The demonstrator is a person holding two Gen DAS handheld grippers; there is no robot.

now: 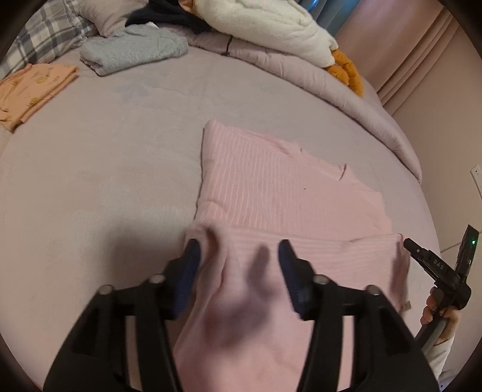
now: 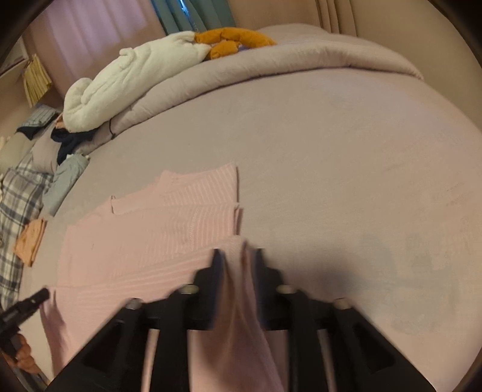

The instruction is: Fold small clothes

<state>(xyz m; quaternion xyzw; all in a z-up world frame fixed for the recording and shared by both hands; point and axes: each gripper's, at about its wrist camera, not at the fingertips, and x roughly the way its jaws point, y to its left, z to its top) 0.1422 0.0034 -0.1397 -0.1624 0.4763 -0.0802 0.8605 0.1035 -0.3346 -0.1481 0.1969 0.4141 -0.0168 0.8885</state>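
Observation:
A pink ribbed garment (image 1: 286,193) lies partly folded on the mauve bed sheet (image 1: 105,169); its near edge is doubled over toward me. My left gripper (image 1: 241,259) stands open over the left end of that near fold. Loose pink cloth bunches between its blue pads (image 1: 192,262) without being pinched. In the right wrist view the same garment (image 2: 150,235) spreads to the left. My right gripper (image 2: 238,262) is open at the fold's right corner, where a ridge of cloth hangs slack between the fingers (image 2: 217,265). A hand (image 1: 439,307) grips the right tool's handle.
Folded clothes sit at the far left of the bed: a grey-blue piece (image 1: 132,51) and an orange one (image 1: 33,87). A rolled duvet (image 1: 346,99) runs along the far side under a white fleece blanket (image 1: 265,27) and an orange plush (image 1: 346,69). A plaid pillow (image 1: 45,36) lies beyond.

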